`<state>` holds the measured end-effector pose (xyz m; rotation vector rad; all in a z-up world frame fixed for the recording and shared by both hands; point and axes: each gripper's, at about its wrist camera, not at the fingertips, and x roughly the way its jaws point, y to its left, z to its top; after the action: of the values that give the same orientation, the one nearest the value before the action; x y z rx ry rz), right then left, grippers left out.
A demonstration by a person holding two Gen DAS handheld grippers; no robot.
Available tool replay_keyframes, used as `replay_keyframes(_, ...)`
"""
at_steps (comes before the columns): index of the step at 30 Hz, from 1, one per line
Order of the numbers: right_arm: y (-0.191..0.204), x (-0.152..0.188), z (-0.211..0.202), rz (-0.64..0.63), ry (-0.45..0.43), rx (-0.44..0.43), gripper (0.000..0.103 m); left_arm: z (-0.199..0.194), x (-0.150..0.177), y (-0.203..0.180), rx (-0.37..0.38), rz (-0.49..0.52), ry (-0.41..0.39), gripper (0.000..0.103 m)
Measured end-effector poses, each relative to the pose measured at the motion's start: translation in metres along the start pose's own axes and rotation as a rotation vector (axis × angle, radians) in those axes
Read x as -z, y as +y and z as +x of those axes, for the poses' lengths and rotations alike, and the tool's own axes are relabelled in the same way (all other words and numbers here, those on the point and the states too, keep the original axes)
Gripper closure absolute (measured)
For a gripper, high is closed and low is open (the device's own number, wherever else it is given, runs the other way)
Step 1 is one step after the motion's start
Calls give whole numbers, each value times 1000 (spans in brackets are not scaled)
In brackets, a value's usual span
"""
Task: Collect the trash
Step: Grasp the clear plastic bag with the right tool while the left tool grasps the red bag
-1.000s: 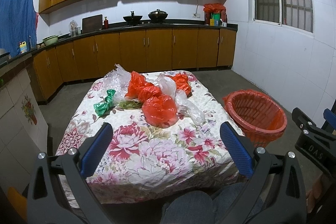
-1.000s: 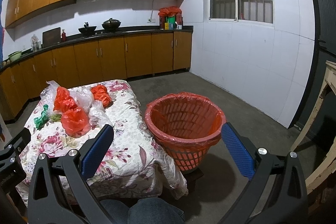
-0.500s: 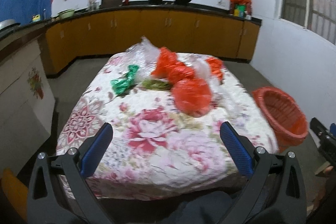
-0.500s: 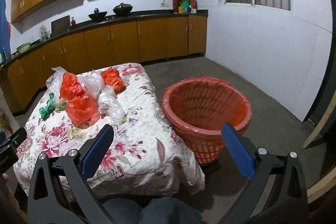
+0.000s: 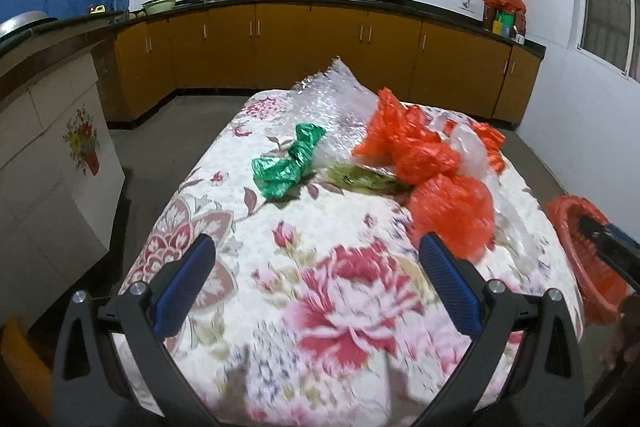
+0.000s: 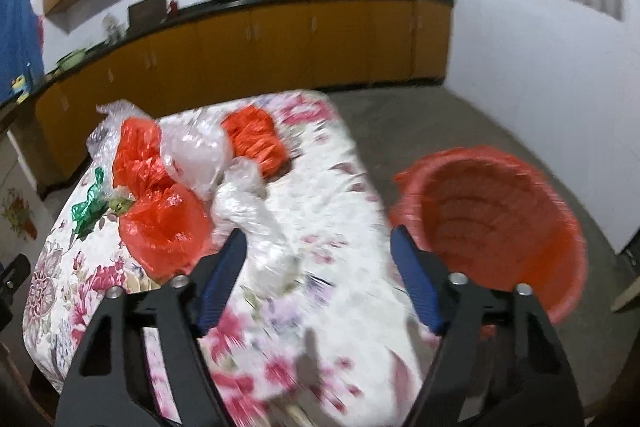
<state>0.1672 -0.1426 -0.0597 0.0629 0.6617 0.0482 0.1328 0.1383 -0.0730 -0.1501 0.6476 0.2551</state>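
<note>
Fingers (image 5: 188,279) apart; three red bags (image 5: 450,213), one basket (image 6: 500,211)

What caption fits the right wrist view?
Open right gripper above clear plastic bag on flowered table, red basket beside it.

Dim, even indoor light with dark fisheye vignetting in the corners and bowed cabinet lines, motion blur smearing the floral-print white tablecloth (image 5: 320,291) near both lenses and the round orange-red plastic basket (image 6: 496,223), while glare glints on crinkled clear plastic film (image 5: 340,99).
</note>
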Motion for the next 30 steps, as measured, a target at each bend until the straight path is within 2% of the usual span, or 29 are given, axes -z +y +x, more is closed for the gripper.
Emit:
replay_keyframes(5, 21, -11, 53, -10, 83, -74, 39, 23, -10, 4, 11, 1, 10, 12)
replay_keyframes(10, 37, -16, 88, -48, 133, -120, 39, 43, -19, 3, 68, -29, 40, 22)
replay_keyframes(14, 40, -14, 107, -68, 177, -145, 40, 53, -24, -10, 111, -28, 42, 23)
replay_keyframes(15, 40, -13, 109, -71, 184, -155, 43, 55, -26, -14, 119, -21, 39, 23)
replay_keyframes(16, 40, -10, 111, -79, 195, -176, 52, 57, -27, -19, 128, -12, 36, 23)
replay_keyframes(18, 41, -6, 112, -99, 203, -216, 62, 60, -30, -28, 146, 4, 34, 23)
replay_keyframes(23, 41, 1, 101, -152, 187, -215, 87, 73, -35, -58, 190, 56, 53, 25)
replay_keyframes(30, 18, 13, 71, -116, 158, -227, 91, 100, -31, -90, 253, 84, 149, 27)
